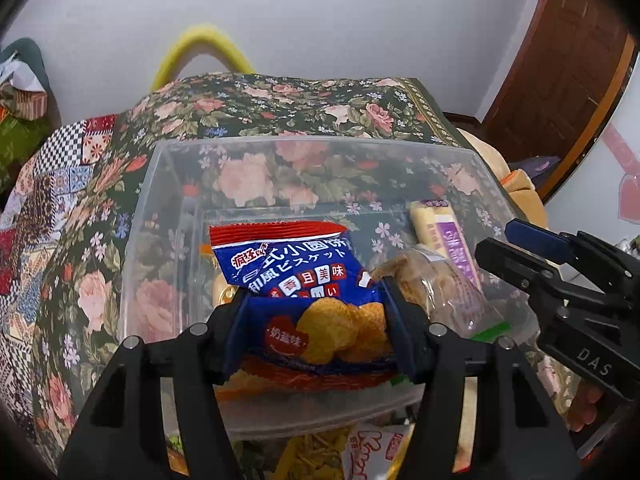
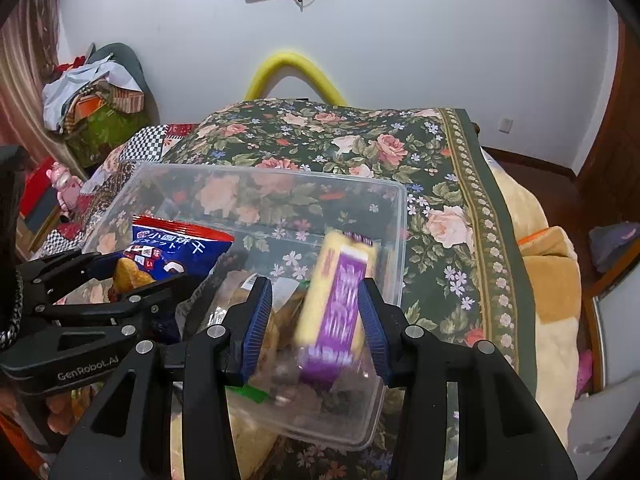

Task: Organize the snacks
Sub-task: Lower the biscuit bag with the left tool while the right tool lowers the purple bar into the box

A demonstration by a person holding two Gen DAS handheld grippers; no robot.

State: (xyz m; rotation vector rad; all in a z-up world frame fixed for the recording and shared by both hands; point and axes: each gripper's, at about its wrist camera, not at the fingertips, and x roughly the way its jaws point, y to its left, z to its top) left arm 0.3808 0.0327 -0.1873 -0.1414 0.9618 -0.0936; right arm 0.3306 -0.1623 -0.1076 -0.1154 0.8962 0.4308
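A clear plastic box stands on the floral cloth. My left gripper is shut on a blue and red biscuit bag and holds it over the box; the bag also shows in the right wrist view. My right gripper is open above the box. A yellow and purple snack pack, blurred, is between its fingers without being pinched. The same pack lies in the box's right side. A clear wrapped snack lies beside it.
The floral cloth covers a raised surface that drops off at the right. More snack packets lie below the box's near edge. A yellow foam tube arches behind. Clutter is piled at the far left.
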